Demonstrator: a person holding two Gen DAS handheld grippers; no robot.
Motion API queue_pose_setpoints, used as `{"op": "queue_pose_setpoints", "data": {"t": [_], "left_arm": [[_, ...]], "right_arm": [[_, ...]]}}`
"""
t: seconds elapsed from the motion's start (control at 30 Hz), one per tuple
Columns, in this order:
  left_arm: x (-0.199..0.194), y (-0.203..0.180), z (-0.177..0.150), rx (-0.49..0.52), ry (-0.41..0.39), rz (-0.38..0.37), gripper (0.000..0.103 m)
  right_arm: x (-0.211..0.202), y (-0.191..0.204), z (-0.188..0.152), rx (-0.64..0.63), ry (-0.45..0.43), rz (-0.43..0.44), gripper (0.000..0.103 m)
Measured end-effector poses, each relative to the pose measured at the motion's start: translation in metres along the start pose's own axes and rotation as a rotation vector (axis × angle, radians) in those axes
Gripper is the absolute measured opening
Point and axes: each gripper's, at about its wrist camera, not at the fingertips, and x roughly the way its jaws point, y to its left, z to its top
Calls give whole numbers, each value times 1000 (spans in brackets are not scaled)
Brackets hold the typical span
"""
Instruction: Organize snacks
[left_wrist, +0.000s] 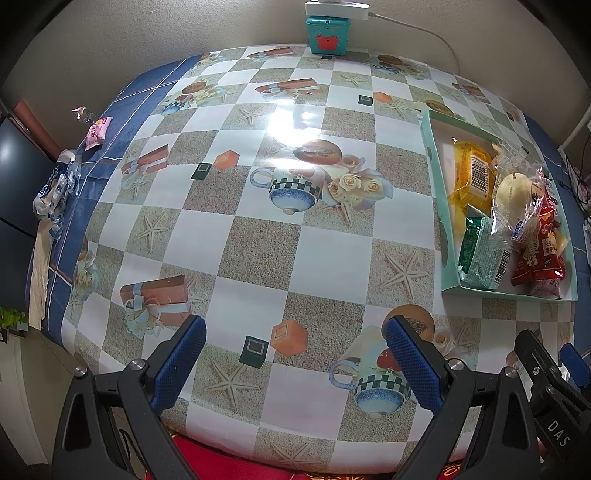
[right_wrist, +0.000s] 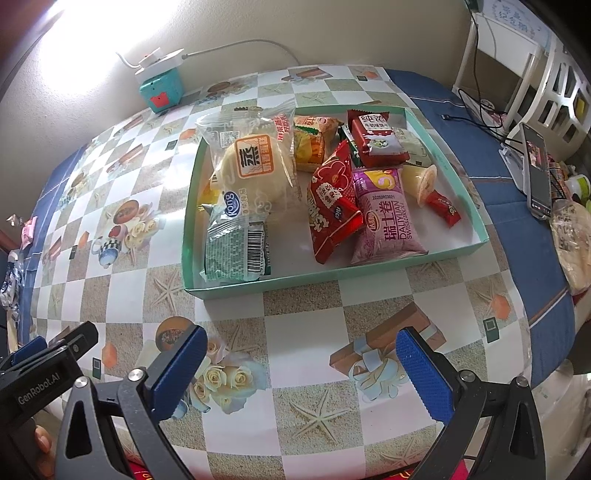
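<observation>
Both my left gripper (left_wrist: 295, 369) and right gripper (right_wrist: 301, 373) hang wide and empty over the table (left_wrist: 258, 251). Every snack (right_wrist: 384, 214) lies heaped in the green tray (right_wrist: 258, 282), so sorting looks done

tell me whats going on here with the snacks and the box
A person holds a hand-held gripper in each hand over a patterned table. The left hand-held gripper and right hand-held gripper are both open and empty. The snack packets already lie in the teal box; nothing is being handled.
</observation>
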Motion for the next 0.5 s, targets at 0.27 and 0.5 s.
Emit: {"op": "queue_pose_setpoints", "data": {"t": [0.27, 0.5], "left_arm": [[0, 0, 0, 0, 0, 0, 98], [0, 0, 0, 0, 0, 0, 98]], "right_arm": [[0, 0, 0, -1, 1, 0, 103], [1, 1, -1, -4, 1, 0, 103]]}}
